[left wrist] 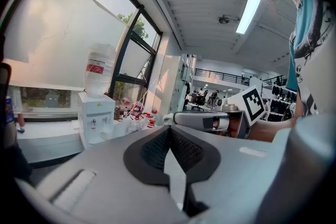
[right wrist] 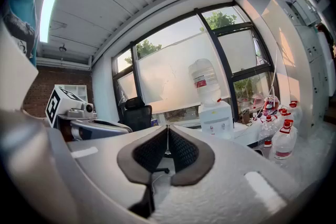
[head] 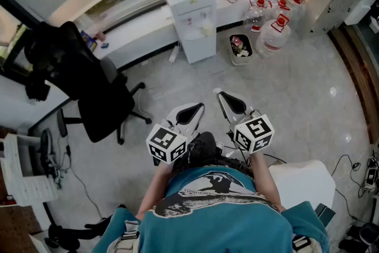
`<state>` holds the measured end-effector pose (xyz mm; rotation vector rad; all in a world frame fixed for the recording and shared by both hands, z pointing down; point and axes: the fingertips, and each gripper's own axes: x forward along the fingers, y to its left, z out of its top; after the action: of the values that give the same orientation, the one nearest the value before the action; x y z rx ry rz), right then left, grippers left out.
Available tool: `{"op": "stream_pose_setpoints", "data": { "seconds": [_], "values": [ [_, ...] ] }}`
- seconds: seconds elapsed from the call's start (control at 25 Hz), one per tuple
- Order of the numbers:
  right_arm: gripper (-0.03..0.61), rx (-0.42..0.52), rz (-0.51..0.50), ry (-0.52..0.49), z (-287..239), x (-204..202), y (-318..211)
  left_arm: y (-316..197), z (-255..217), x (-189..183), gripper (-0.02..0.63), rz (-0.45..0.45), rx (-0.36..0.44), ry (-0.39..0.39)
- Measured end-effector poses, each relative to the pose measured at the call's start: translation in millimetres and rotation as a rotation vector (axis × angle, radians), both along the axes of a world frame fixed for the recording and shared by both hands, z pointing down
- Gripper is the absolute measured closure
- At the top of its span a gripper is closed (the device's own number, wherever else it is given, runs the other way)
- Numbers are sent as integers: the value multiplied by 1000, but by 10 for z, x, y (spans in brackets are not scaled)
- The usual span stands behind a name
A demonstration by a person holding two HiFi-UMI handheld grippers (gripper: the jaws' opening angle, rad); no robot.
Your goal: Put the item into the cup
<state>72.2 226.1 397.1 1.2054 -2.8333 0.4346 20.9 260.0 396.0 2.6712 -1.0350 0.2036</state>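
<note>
Neither the item nor the cup shows in any view, so where they stand cannot be told, and nothing can be judged about the item: whether it is heavy, soft, slippery or fragile, or where to take hold of it. That judgement must wait until it comes into sight.

The left gripper (head: 190,111) and the right gripper (head: 230,102) are held side by side close in front of the person's body, above the floor (head: 296,103). Both point out into the room. In the left gripper view the jaws of the left gripper (left wrist: 169,131) are pressed together at the tips, with nothing between them. In the right gripper view the right gripper (right wrist: 167,131) is the same: tips together and empty.

There is much open room straight ahead. The black office chair (head: 100,98) stands near on the left. The water dispenser (head: 190,15) is further ahead, with a small bin (head: 240,47) and big water bottles (head: 273,32) beside it to the right. A white box (head: 302,183) is just beside the person on the right, so a turn to that side probably needs care.
</note>
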Motion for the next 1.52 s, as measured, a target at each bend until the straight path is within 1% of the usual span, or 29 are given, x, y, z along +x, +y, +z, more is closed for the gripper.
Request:
{"op": "stream_pose_setpoints", "data": {
  "seconds": [0.2,0.36,0.56,0.88,1.0,1.12,1.28,1.52],
  "values": [
    [574,-4,14,-33,-66,49,18,34,-84,19,603,-1,14,0],
    [573,-4,28,-64,-112,78,36,35,-113,43,603,18,16,-23],
    [573,-1,51,-72,-98,99,-30,-29,-108,55,603,42,13,-29],
    [574,-29,71,-73,-37,222,-209,-196,-67,168,603,70,-1,-27],
    [573,-42,65,-62,9,250,-334,-319,-29,189,603,66,-16,-3],
    [573,-60,53,-49,74,221,-508,-474,5,127,603,50,-30,16],
    [572,-70,36,-35,106,107,-840,-781,55,-33,603,21,-43,11],
    [573,-96,26,-29,121,-117,-1430,-1382,23,-235,601,27,-44,14]
  ]
}}
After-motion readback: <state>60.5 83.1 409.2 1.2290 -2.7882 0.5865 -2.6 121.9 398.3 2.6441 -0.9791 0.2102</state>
